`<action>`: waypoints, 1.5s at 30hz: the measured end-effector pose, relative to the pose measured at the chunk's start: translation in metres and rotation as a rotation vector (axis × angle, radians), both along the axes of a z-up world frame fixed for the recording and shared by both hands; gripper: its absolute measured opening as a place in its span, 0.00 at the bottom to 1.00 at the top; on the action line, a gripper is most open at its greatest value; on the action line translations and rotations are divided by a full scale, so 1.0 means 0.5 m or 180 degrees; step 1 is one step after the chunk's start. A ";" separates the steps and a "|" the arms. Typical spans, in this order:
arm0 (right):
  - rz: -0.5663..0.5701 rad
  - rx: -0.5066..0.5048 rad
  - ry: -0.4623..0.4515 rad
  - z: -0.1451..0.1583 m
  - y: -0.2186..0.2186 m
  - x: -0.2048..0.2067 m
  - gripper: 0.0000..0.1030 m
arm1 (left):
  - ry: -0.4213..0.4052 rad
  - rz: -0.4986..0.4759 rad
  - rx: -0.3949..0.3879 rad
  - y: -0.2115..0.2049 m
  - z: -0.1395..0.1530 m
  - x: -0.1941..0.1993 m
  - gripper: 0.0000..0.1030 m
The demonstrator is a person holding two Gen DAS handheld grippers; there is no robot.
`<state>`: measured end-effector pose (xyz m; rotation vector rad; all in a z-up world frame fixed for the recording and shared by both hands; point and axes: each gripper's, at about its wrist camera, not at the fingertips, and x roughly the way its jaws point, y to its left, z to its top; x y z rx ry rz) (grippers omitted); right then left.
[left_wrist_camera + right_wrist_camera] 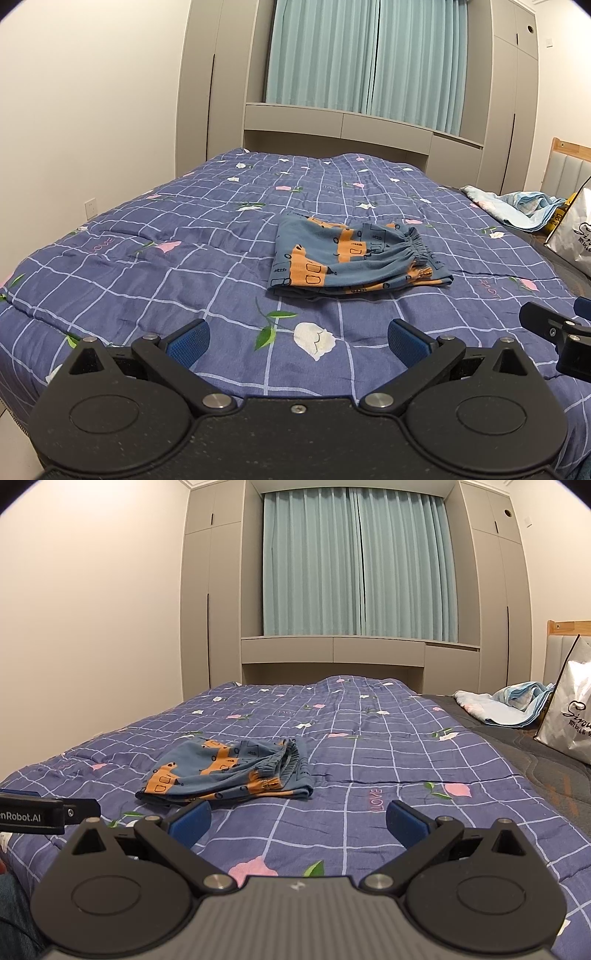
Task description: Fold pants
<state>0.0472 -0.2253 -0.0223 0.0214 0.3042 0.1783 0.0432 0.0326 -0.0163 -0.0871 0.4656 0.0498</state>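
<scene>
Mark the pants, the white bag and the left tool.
pants (354, 258), left wrist view, on the folded fabric's middle.
white bag (570, 720), right wrist view, on its printed side.
left tool (299, 341), left wrist view, midway between its fingertips.

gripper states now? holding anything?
Left gripper: open, empty, short of the pants.
Right gripper: open, empty.
</scene>
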 end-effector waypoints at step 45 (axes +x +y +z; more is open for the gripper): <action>0.0013 -0.0001 0.0020 -0.005 0.006 0.001 1.00 | 0.0005 -0.0010 -0.0015 0.001 -0.001 0.000 0.99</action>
